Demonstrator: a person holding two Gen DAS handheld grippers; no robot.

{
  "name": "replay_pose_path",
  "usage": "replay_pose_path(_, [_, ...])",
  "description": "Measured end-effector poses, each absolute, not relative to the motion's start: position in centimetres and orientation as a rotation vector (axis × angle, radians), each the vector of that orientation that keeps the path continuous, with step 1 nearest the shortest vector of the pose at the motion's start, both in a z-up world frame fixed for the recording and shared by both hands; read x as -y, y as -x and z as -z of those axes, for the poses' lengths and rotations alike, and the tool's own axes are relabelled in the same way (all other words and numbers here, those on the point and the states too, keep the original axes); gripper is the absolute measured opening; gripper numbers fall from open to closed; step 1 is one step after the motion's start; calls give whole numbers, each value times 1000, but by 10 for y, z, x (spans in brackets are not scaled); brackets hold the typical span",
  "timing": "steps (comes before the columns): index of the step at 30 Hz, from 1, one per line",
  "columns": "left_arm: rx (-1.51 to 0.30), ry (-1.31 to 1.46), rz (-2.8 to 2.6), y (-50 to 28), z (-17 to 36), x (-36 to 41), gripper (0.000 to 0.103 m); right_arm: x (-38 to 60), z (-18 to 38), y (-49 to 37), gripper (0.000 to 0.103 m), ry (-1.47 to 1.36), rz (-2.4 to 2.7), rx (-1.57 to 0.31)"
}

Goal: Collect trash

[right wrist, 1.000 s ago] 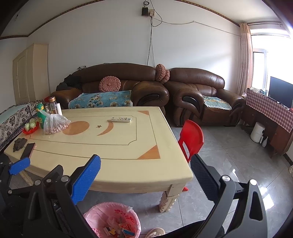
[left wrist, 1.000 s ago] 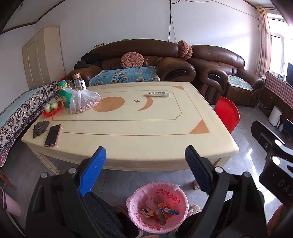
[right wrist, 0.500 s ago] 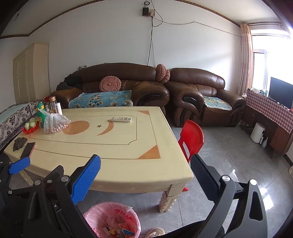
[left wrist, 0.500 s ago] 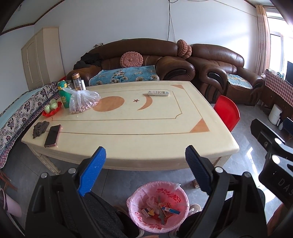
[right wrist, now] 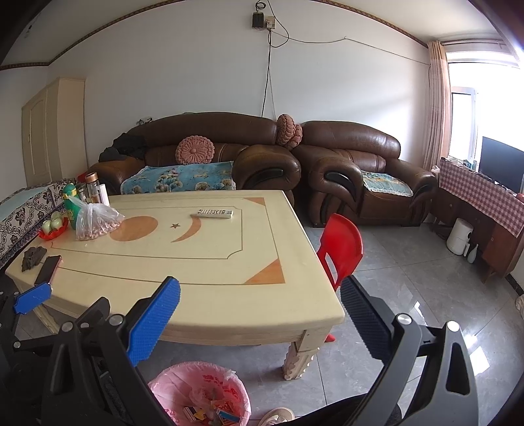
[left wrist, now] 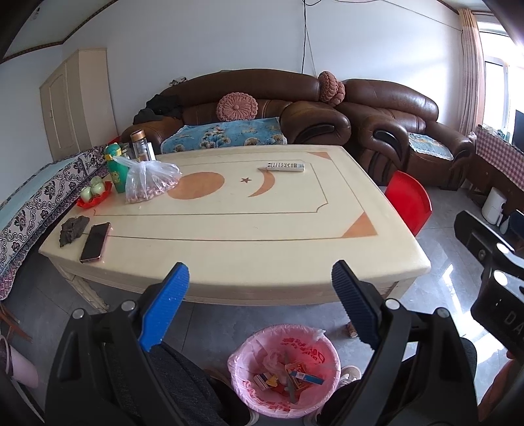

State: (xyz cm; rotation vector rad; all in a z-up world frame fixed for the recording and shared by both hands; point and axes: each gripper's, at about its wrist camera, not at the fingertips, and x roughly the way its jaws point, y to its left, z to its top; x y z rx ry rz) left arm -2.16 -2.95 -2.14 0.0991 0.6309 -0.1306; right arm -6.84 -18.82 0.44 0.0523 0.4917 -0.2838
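Trash bin (left wrist: pixel 284 370) on grey floor before cream table (left wrist: pixel 229 236), seemingly holding wrappers; both claws apart

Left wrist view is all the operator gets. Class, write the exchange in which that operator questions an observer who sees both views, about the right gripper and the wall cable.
Operator: Is the right gripper holding any trash?
Observer: No. Its jaws are wide open with nothing between them.
Operator: My wall cable runs off the top. Where does it end?
Observer: At a small dark box high on the wall.
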Motion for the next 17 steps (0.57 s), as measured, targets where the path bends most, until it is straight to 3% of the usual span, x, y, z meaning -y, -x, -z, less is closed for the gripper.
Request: replay_pose_path(17, [-649, -113, 145, 19, 21, 28, 87, 190, -3, 68, 96, -55, 281, -491])
